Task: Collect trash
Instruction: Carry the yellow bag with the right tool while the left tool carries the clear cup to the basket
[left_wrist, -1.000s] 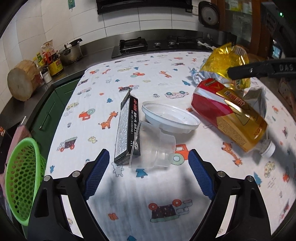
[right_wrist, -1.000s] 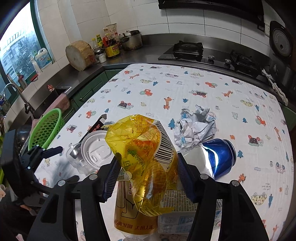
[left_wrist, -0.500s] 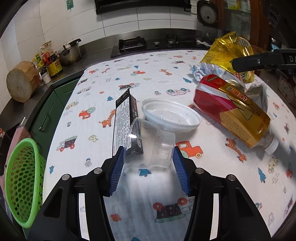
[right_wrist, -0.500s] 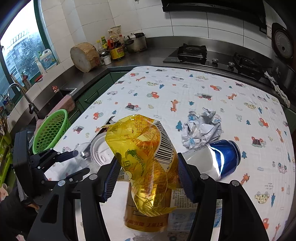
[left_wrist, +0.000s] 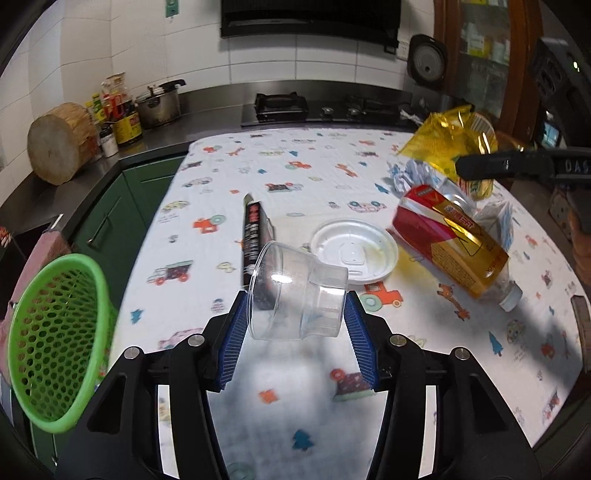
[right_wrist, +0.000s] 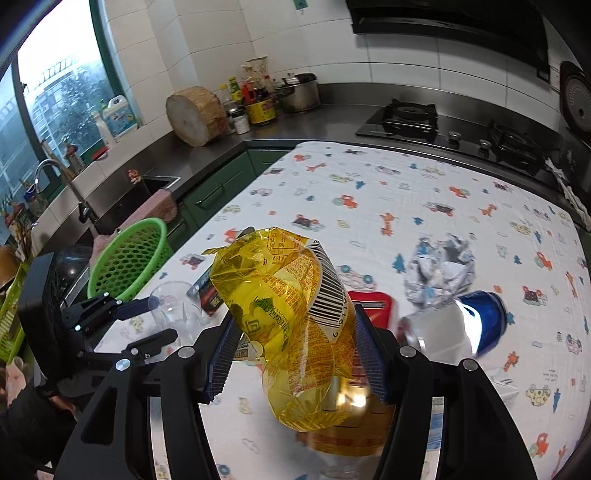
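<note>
My left gripper is shut on a clear plastic cup and holds it tilted above the table. My right gripper is shut on a crumpled yellow snack bag, held above the table; the bag also shows in the left wrist view. A green mesh basket hangs off the table's left edge; it also shows in the right wrist view. On the cloth lie a white lid, a black box, a red-and-gold bottle, crumpled paper and a blue can.
The table carries a white cartoon-print cloth. Behind it run a dark counter with a gas hob, a pot, jars and a round wooden block. A sink with a tap lies to the left.
My left gripper closed on the clear cup and lifted it off the table toward the left. My right gripper kept hold of the yellow bag and rose a little.
</note>
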